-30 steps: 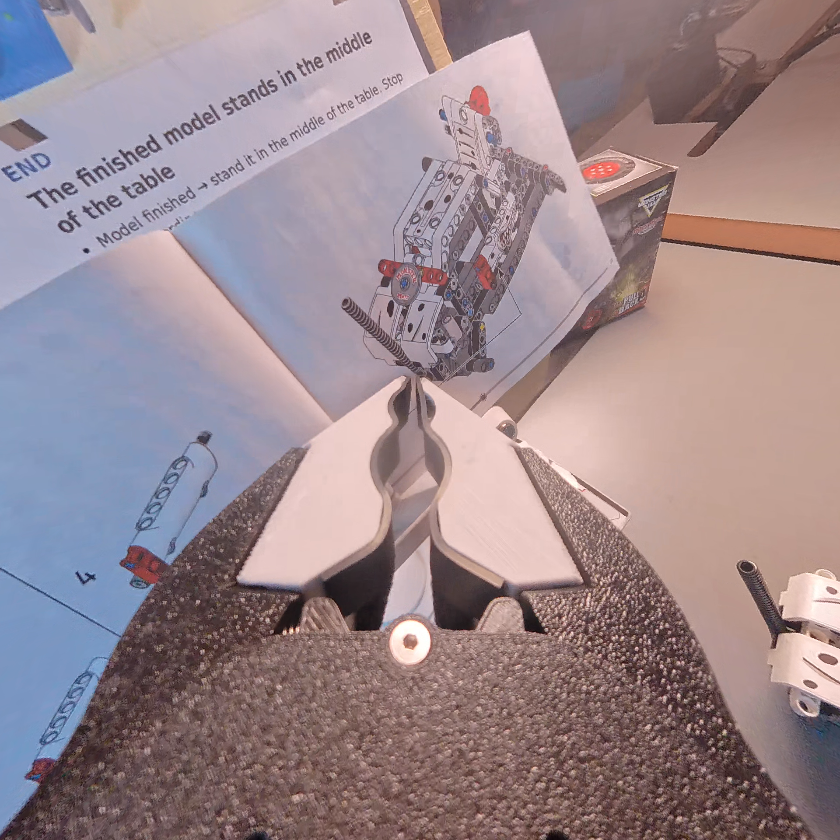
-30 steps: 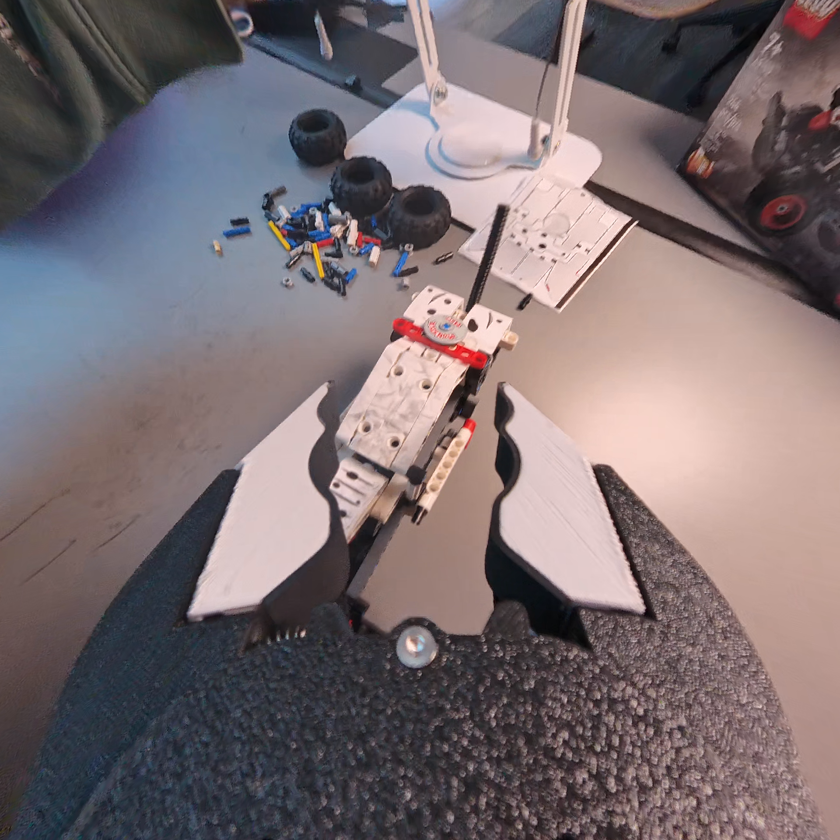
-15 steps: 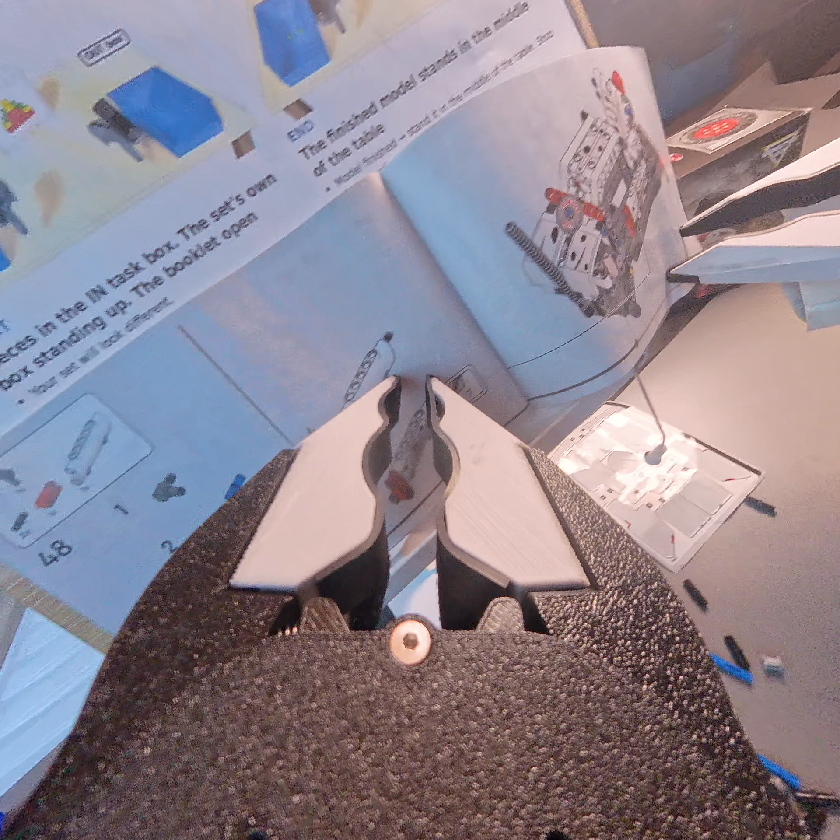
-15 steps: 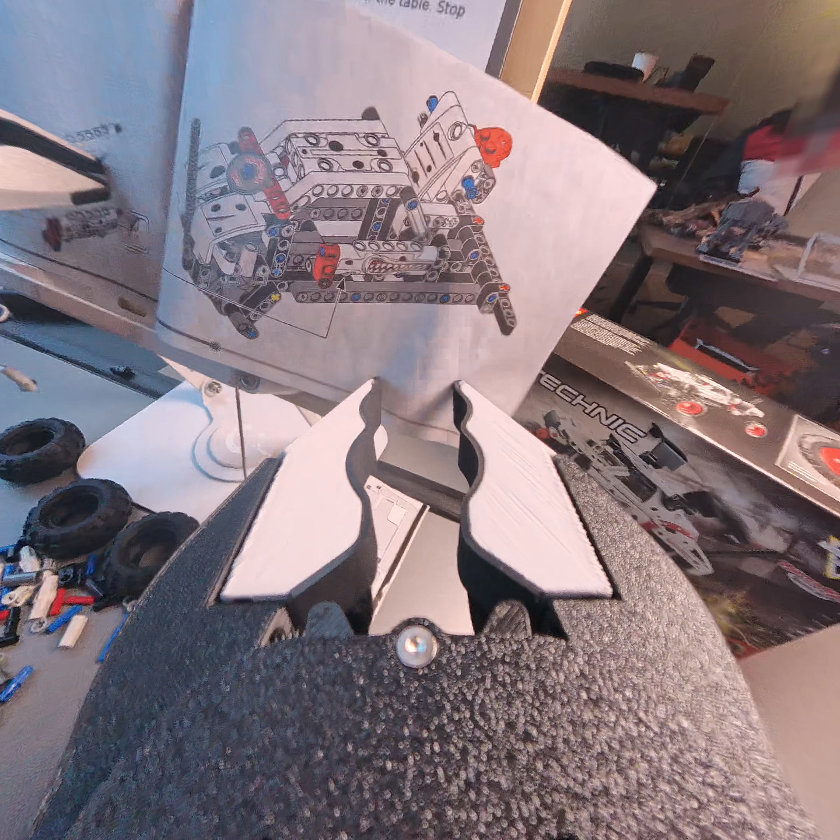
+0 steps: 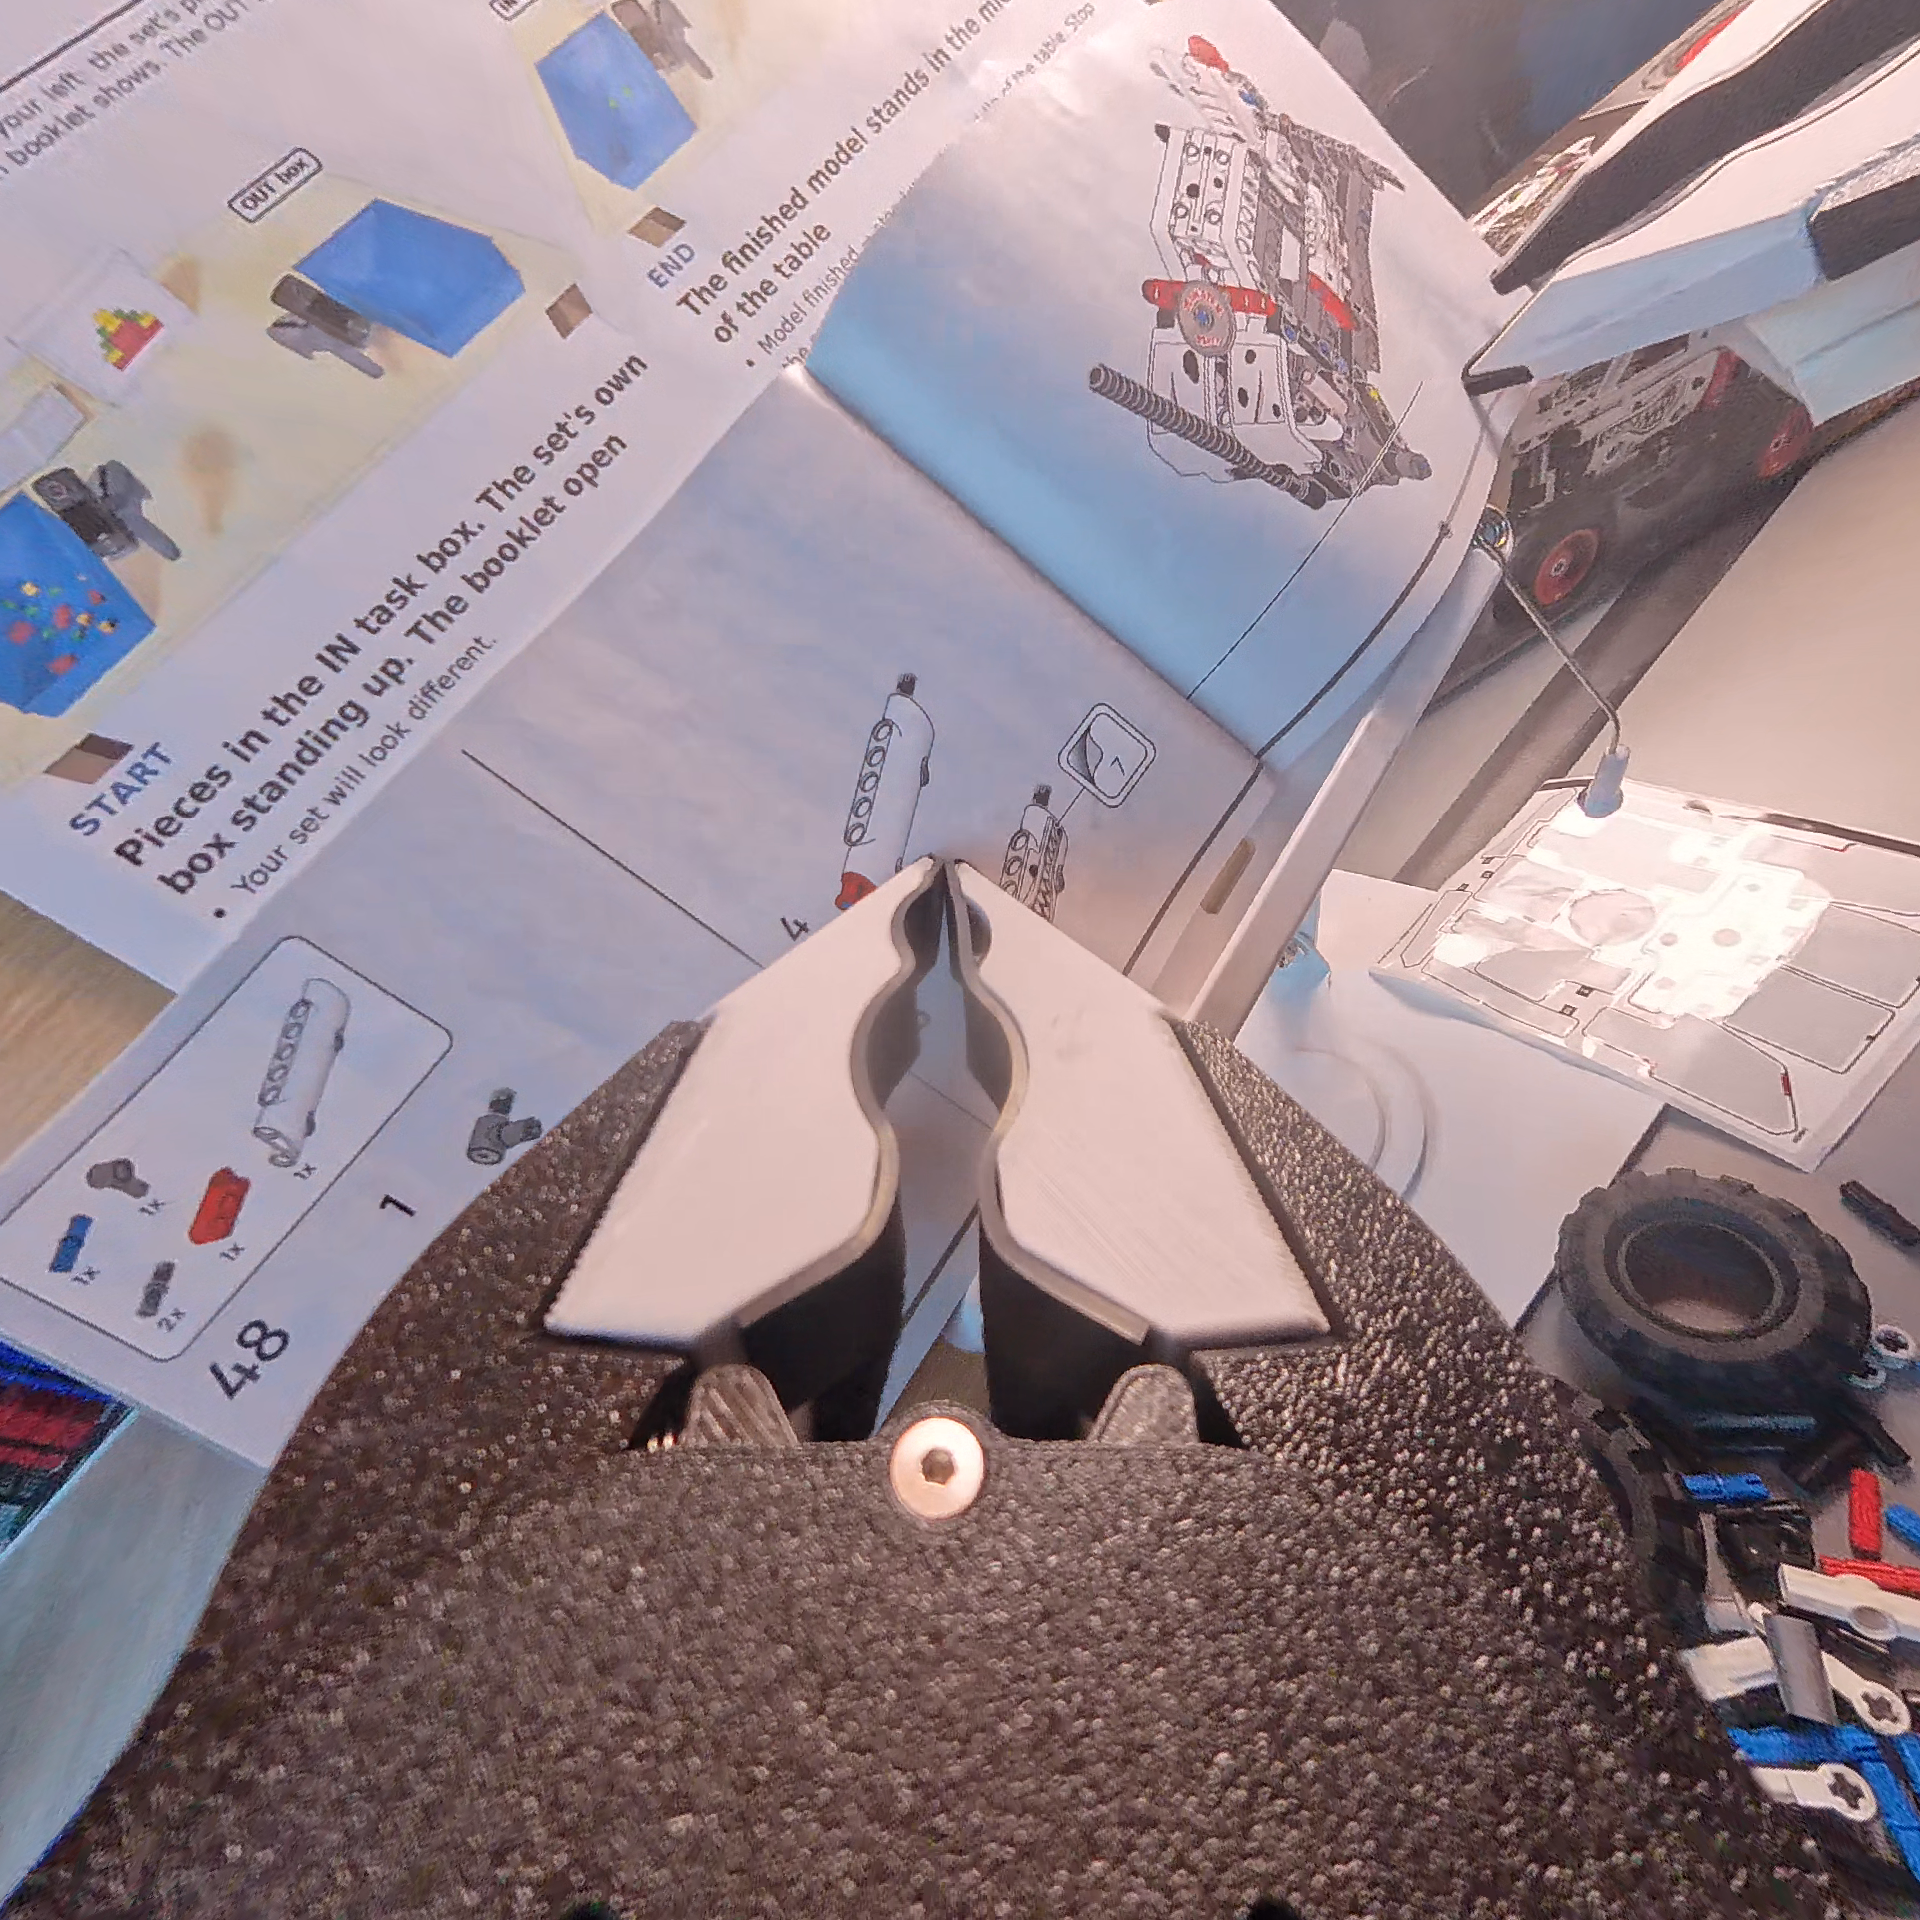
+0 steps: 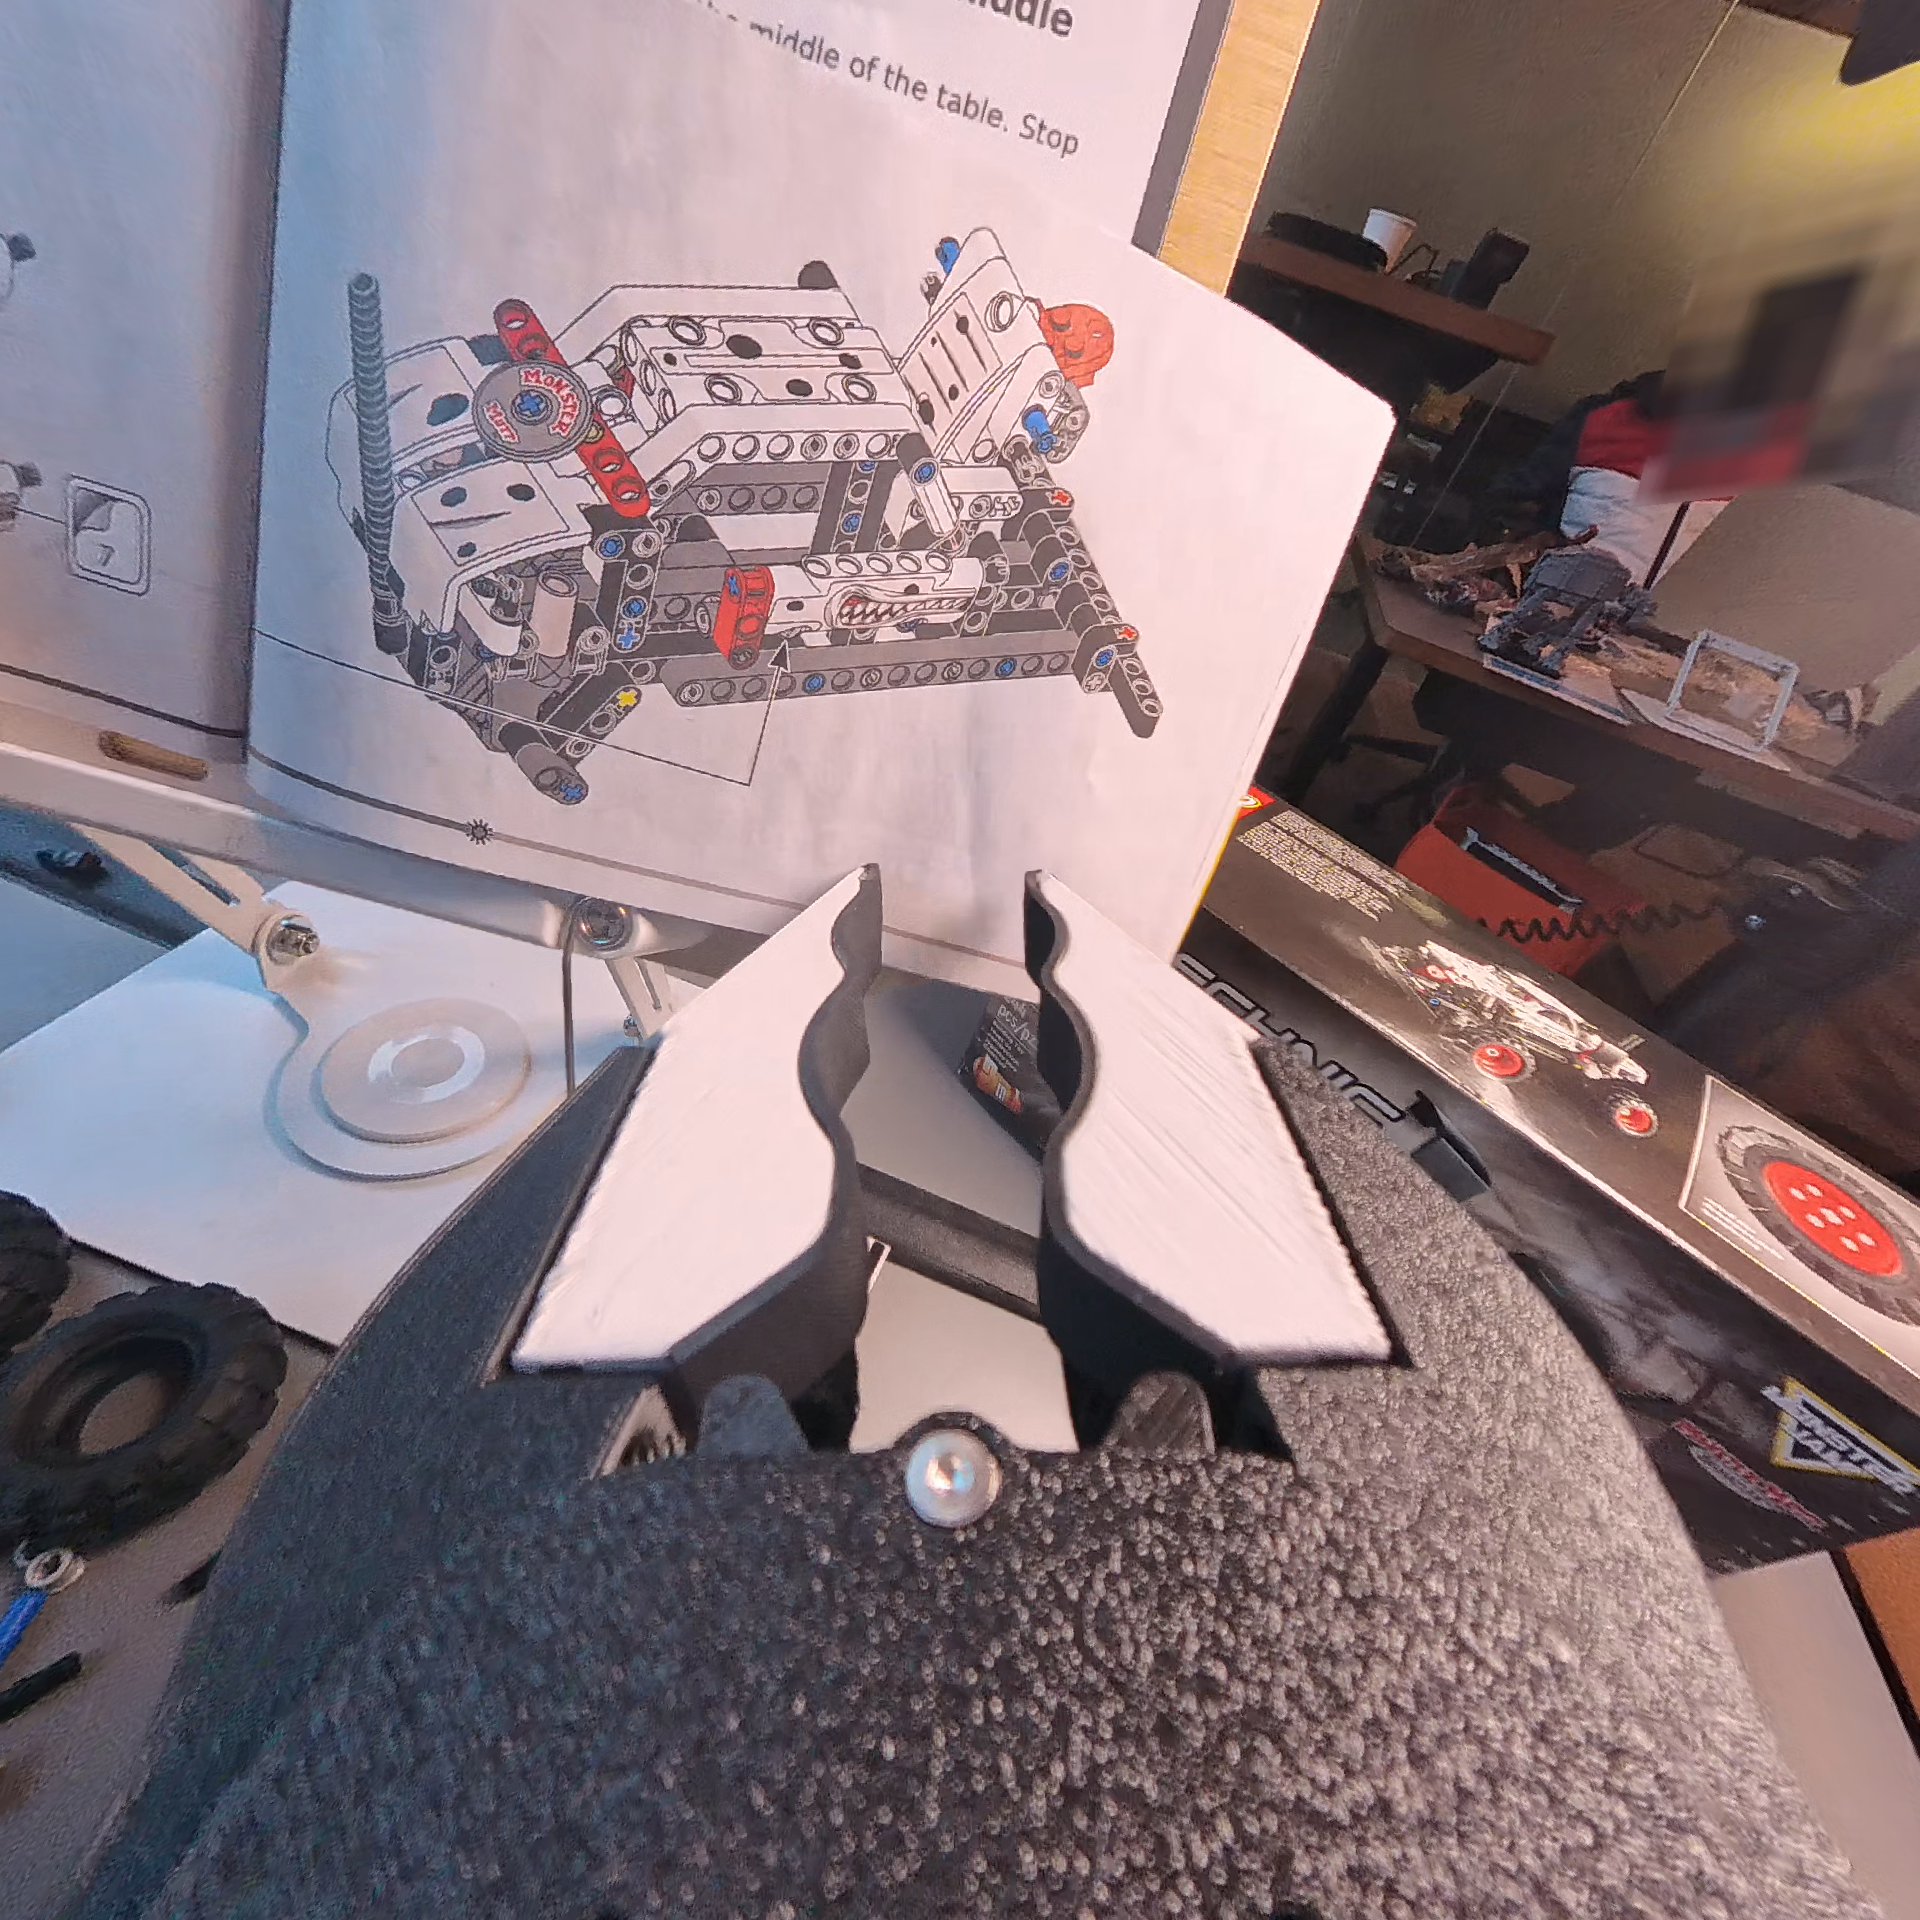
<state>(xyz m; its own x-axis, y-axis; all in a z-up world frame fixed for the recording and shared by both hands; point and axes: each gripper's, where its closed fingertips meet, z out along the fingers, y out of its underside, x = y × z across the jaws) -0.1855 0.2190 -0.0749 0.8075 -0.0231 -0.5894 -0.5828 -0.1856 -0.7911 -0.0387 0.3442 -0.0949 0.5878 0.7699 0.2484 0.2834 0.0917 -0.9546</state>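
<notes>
Before the propped-open white paper instruction booklet (image 5: 935, 582), left gripper (image 5: 943, 868) clenched empty; right gripper (image 6: 951, 883) parted, empty.

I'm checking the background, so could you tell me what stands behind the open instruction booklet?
Behind the booklet stands a large printed sheet with pictures of blue boxes. A strip of wooden board shows beside it. Whatever the booklet covers cannot be seen.

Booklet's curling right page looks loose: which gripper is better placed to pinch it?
Right, probably. The right gripper is open with the page just beyond its fingers; the left gripper is shut, farther left.
</notes>
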